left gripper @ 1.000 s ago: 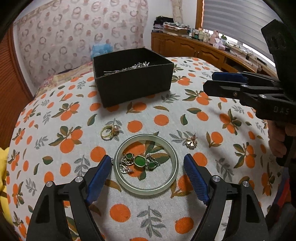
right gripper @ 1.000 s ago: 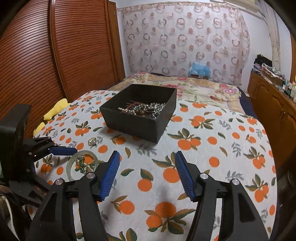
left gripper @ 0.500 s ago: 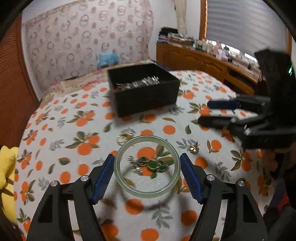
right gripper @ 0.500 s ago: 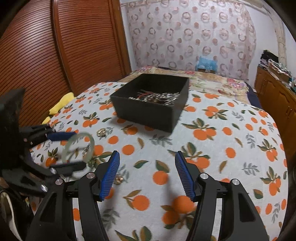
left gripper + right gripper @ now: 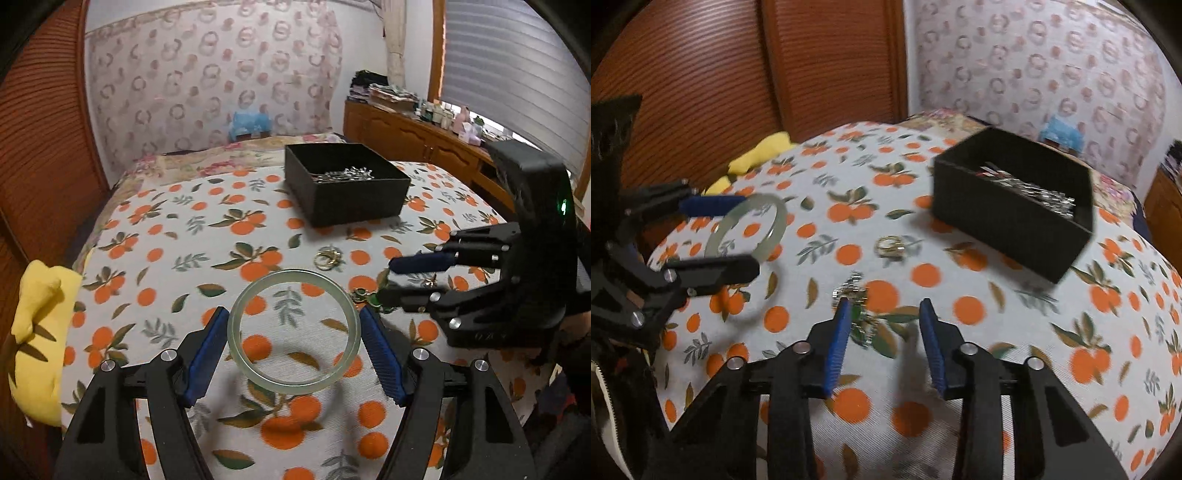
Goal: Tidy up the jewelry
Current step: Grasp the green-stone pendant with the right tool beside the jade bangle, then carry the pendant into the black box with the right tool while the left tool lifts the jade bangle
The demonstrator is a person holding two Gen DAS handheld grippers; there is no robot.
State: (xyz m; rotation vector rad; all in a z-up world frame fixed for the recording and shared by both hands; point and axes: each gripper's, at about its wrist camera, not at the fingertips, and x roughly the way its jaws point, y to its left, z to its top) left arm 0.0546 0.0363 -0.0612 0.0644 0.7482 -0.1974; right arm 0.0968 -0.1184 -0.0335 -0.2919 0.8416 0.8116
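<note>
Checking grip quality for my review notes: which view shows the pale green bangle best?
The left wrist view: the pale green bangle sits centred and sharp, its whole ring visible, clamped between the left gripper pads. The right wrist view shows it blurred at the left edge, partly hidden behind a finger.

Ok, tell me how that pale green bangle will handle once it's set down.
The bangle looks like a rigid, glassy ring, probably jade or glass, so likely brittle if dropped. Its smooth rounded rim sits between the left gripper pads and may slip. Landing on edge, it could roll across the orange-print cloth.
</note>
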